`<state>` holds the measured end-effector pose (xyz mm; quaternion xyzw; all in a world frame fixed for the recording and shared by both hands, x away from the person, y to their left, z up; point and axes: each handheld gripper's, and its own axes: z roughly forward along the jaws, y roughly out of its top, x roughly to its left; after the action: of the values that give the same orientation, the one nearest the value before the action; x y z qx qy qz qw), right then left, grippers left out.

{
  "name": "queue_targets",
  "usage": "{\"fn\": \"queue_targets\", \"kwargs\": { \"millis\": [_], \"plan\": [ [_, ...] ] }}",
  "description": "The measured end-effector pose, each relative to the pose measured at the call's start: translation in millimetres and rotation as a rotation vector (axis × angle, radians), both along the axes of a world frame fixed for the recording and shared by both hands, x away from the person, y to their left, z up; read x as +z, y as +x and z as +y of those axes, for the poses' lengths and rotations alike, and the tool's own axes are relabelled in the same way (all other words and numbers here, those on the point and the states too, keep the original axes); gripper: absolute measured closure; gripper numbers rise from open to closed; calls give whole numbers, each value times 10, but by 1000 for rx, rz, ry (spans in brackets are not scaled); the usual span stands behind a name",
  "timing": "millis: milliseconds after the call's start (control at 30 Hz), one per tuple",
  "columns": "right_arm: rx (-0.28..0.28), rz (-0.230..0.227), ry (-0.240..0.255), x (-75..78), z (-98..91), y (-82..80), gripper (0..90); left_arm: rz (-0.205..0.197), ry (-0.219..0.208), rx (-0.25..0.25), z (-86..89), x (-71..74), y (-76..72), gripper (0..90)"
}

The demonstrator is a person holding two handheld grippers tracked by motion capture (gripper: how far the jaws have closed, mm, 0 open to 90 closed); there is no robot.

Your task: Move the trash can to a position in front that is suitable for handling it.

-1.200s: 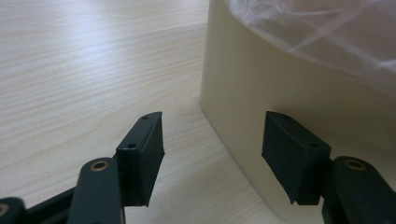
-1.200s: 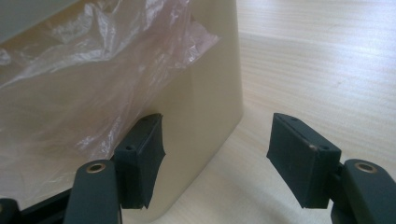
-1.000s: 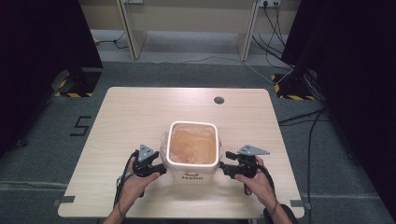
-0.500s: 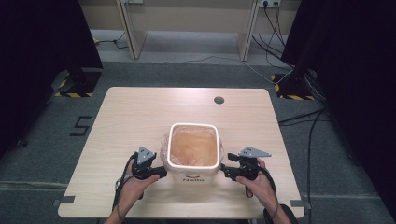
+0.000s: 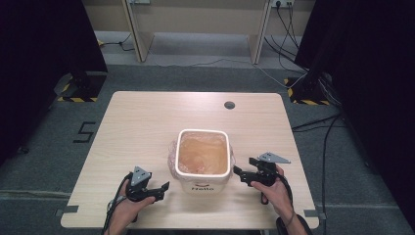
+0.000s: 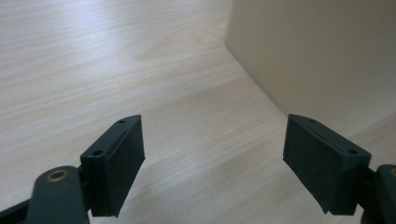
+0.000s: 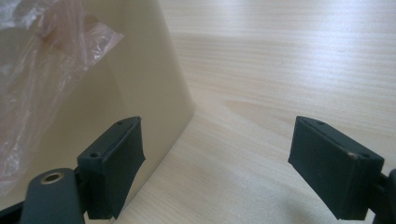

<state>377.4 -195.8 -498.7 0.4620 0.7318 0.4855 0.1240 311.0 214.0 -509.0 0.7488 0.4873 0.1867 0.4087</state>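
High view: cream square plastic bin [image 5: 202,182], clear-bag-lined, near the pale wood counter's [image 5: 147,122] front edge; its contents are indistinct. Left hand-held gripper [image 5: 165,186] and right hand-held gripper [image 5: 237,171], just widening, flank it empty. Grey carpet [image 5: 205,76] surrounds.

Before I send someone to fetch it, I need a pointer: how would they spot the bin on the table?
On the light wooden table, look at the near half, between the two hand-held grippers. There stands a cream square bin with rounded corners. A clear plastic liner folds over its rim, and dark lettering marks its near side.
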Motion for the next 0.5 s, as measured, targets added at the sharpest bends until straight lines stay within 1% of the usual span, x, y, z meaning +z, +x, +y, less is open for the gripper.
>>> {"fn": "queue_targets", "kwargs": {
  "millis": [100,167,200,300,333,367,400,500],
  "plan": [
    [-10,-10,12,2,-25,5,167,8,5,-5,2,-22,-12,201],
    [-15,-16,16,2,-37,6,167,17,47,-27,-22,-66,-25,201],
    [-15,-16,16,2,-37,6,167,17,47,-27,-22,-66,-25,200],
    [-25,-19,27,6,-49,14,167,38,80,-46,-48,-126,-34,197],
    [-28,-20,28,5,-50,18,167,29,89,-52,-49,-135,-40,190],
    [-28,-25,27,3,-51,25,167,29,89,-52,-49,-135,-40,188],
    [-30,-26,29,5,-48,27,167,22,107,-58,-51,-138,-49,188],
    [-32,-33,30,11,-39,30,170,22,111,-52,-59,-141,-49,180]
  ]
}}
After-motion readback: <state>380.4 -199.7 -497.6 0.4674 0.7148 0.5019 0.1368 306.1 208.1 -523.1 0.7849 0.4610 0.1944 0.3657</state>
